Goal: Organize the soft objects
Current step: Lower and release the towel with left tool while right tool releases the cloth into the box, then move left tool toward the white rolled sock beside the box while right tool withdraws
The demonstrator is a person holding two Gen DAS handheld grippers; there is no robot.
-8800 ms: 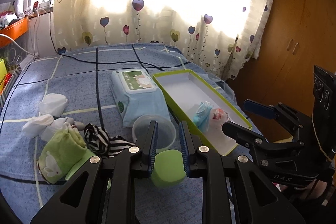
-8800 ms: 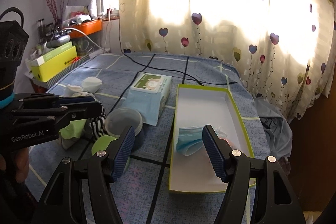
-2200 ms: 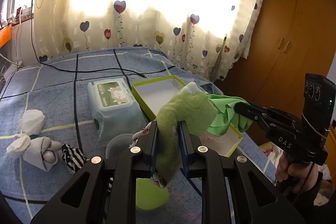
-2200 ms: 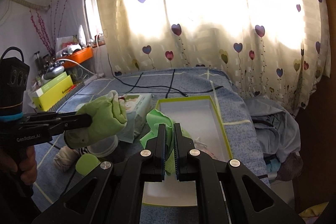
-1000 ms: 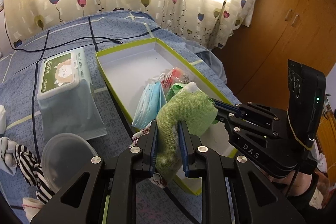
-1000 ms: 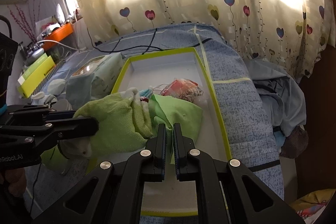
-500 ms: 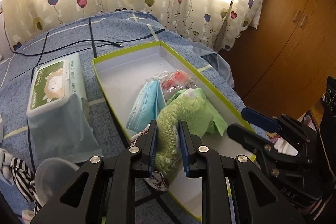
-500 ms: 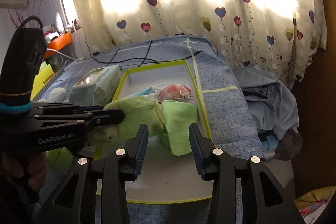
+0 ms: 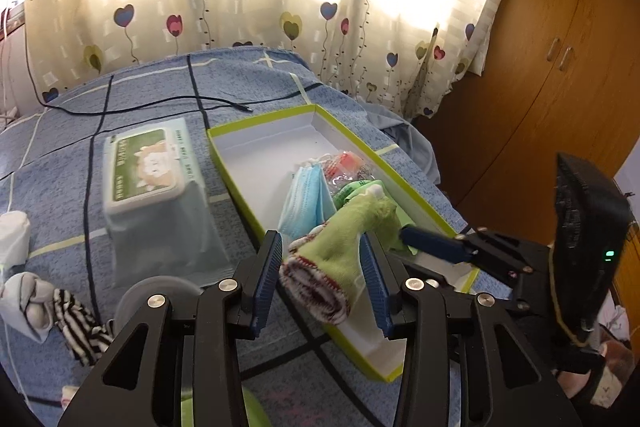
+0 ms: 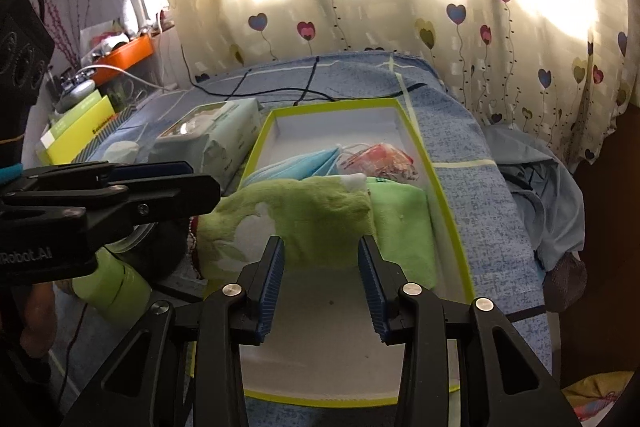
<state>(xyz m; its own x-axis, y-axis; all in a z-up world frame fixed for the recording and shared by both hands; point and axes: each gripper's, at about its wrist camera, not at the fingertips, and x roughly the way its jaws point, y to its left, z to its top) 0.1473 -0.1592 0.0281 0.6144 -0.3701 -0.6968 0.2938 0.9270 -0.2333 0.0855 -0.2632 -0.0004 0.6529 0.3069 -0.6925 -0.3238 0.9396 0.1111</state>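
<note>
1. Left gripper: jaws just opened, now wide; green sock loose between them, pads clear of it
2. Right gripper: jaws just narrowed, partly parted, at the sock's edge; pressing on it or not, cannot tell
3. Sock draped over the near rim of the lime-edged box, toe inside
4. In the box: blue masks, folded green cloth
5. Beside the box on the blue bedspread: wipes pack

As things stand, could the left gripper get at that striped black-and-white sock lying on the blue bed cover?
Probably yes. The left gripper stands open around the green sock without clamping it, and the striped black-and-white sock lies uncovered on the blue bed cover to its left.
</note>
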